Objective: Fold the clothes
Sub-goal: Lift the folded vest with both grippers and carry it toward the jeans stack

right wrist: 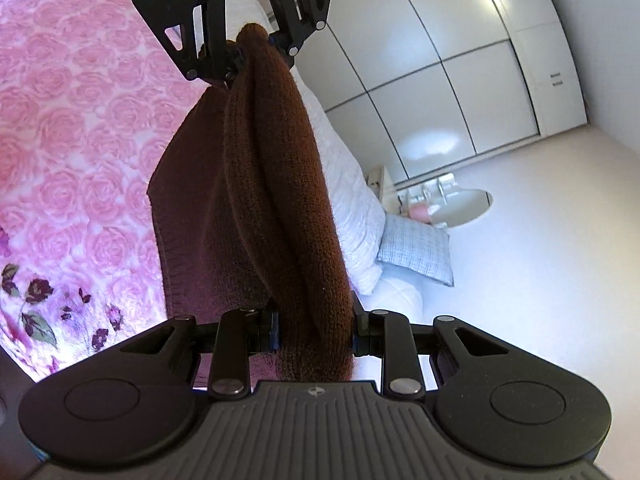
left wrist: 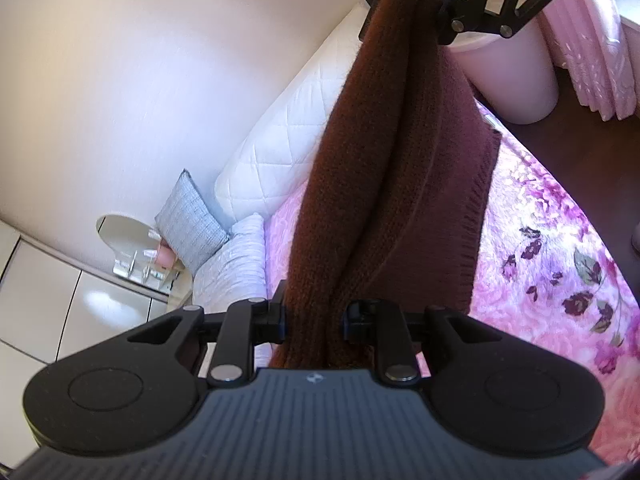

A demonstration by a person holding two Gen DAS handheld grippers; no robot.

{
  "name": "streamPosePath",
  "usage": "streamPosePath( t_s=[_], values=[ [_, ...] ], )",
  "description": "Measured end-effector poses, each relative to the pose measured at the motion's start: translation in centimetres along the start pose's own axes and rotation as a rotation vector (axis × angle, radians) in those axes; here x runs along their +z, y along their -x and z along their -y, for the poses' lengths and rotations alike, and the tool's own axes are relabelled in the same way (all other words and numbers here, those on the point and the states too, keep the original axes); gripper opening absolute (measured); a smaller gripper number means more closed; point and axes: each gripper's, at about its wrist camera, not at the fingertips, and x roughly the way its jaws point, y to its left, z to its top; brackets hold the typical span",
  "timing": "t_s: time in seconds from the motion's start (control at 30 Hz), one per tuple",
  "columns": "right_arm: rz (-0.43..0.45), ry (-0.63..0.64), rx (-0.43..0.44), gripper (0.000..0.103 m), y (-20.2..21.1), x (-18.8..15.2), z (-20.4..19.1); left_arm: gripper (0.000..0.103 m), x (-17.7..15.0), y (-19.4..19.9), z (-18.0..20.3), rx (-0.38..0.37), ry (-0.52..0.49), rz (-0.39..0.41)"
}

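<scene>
Brown knit fills the middle of both views — a sweater (left wrist: 384, 184) stretched between the two grippers above a bed. In the left wrist view the left gripper (left wrist: 314, 320) sits at 6 o'clock, its jaws pinching a bunched end of the sweater, while the right gripper (left wrist: 416, 4) shows at 12 o'clock, clamped on the far end. The cloth runs as a thick rolled band from one grip to the other, and a flatter, darker panel hangs off it toward 3 o'clock, over the bedspread (left wrist: 532, 264), which is pink with a rose pattern and dark purple flowers.

The right wrist view mirrors this: the right gripper (right wrist: 316, 328) at 6 o'clock has its jaws closed on the sweater (right wrist: 280, 200), and the left gripper (right wrist: 254, 50) at 12 o'clock pinches the opposite end. Here the darker panel hangs toward 9 o'clock over the bedspread (right wrist: 68, 112).

At 9 o'clock in the left wrist view lie a white quilted headboard (left wrist: 292, 128), a grey cushion (left wrist: 190, 220) and a white pillow (left wrist: 236, 264); a round table (left wrist: 120, 236) stands just beyond. White wardrobe doors (right wrist: 432, 80) fill the right wrist view at 1 o'clock.
</scene>
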Motion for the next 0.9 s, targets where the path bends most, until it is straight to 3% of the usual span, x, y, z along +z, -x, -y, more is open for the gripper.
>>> streamPosePath(
  t_s=[0.1, 0.2, 0.3, 0.4, 0.53, 0.7, 0.9],
  values=[
    [-0.021, -0.022, -0.009, 0.027, 2.5, -6.0, -2.2, 0.02, -0.2, 0.2, 0.2, -0.01, -0.019, 0.013],
    [-0.04, -0.041, -0.012, 0.027, 2.6, -11.3, -1.5, 0.02, -0.4, 0.2, 0.1, -0.022, -0.036, 0.025],
    [-0.055, -0.055, -0.017, 0.027, 3.0, -13.8, -1.2, 0.02, -0.5, 0.2, 0.2, -0.034, -0.048, 0.038],
    [-0.072, -0.073, -0.022, 0.027, 7.6, -23.3, -3.3, 0.02, -0.9, 0.2, 0.5, -0.045, -0.056, 0.052],
    [-0.091, -0.094, -0.013, 0.027, 9.3, -28.5, -4.6, 0.02, -1.3, -0.3, 1.3, -0.063, -0.052, 0.066],
    [-0.117, -0.112, 0.03, 0.027, 9.1, -31.6, -4.4, 0.02, -1.3, -2.9, 2.3, -0.116, -0.048, 0.06],
    [-0.132, -0.14, 0.09, 0.027, 4.1, -36.5, -3.4, 0.02, 0.4, -9.2, 3.1, -0.173, -0.048, 0.034]
  ],
)
